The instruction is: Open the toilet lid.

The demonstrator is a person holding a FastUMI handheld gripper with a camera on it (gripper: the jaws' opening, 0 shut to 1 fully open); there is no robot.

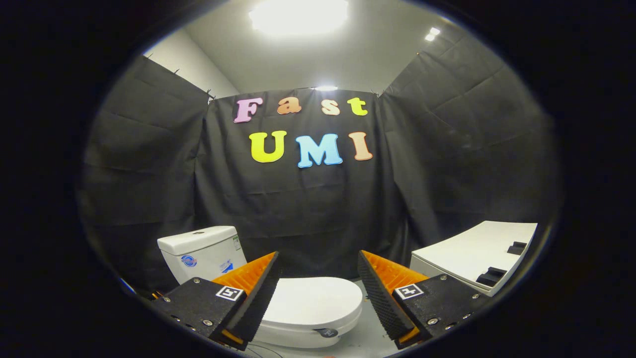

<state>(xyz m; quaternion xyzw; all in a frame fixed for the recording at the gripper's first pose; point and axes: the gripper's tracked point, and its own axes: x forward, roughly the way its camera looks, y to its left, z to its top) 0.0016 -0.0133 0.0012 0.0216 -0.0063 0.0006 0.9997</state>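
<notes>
A: Where are the tongs (318,293) and how do the fingers stand?

B: They hang above the toilet, released. The two fingers are spread wide and touch nothing. The left finger (258,298) covers the lid's left side; the right finger (380,298) sits just off the lid's right edge.

A: And the lid?

B: The toilet lid (310,301) lies flat and closed, in the gap between the fingers and a little below them. Its rounded front edge points toward the right finger. A small dark tab (326,332) sits at the rim of the bowl, under the lid's near edge.

A: What is around it?

B: The tank (201,253) stands beyond the left finger, at the far end of the lid. Beyond the right finger lies a white slab (472,253), tilted, with dark blocks (492,276) on it. It is well apart from the toilet.

A: Open room?

B: A strip of pale floor (365,338) runs between the bowl and the right finger. Above the lid the space is free up to the black cloth wall (308,219) behind.

A: Counts?

B: One toilet, one tank, one lid, one slab, two dark blocks on the slab, two fingers. Two ceiling lights (298,15) are lit overhead.
</notes>
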